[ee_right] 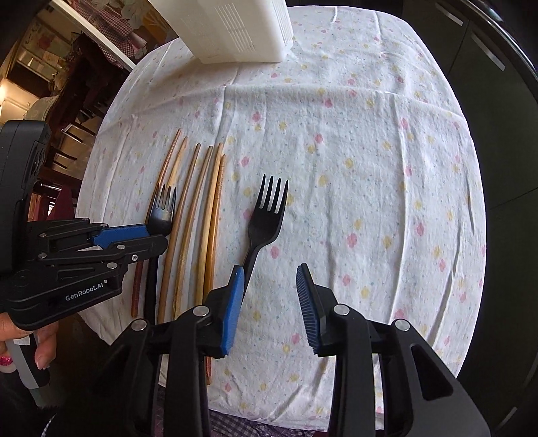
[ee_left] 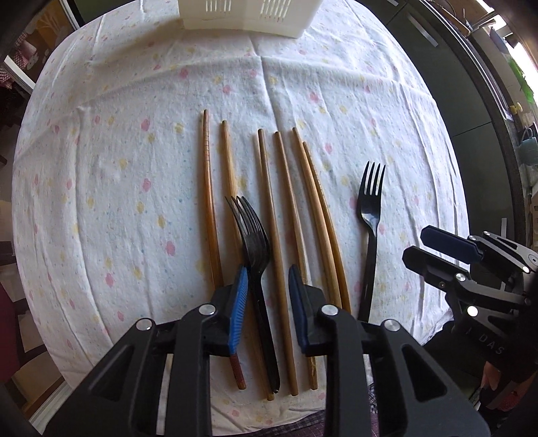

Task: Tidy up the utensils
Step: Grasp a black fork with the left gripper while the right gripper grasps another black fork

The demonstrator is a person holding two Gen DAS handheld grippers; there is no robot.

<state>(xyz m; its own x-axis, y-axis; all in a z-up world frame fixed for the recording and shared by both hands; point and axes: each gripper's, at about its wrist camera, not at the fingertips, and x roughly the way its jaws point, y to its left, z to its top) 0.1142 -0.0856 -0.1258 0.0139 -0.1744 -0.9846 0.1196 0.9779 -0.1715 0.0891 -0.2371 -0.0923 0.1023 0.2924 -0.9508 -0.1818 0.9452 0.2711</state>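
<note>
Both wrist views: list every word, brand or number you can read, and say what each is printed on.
"GenRobot.AI": white print on the black body of the left tool, seen in the right wrist view.
"DAS": partial pale lettering on the body of the right tool, seen in the left wrist view; the rest is cut off.
Nothing else is readable.

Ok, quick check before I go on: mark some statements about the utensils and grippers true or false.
1. Six wooden chopsticks lie on the cloth. True.
2. Both forks are white. False: the left fork and the right fork are black.
3. The left gripper straddles the left fork's handle. True.
4. The right gripper is shut on a fork. False: its jaws are open, with the right fork's handle beside one finger.
5. The white basket stands beyond the chopsticks. True.
</note>
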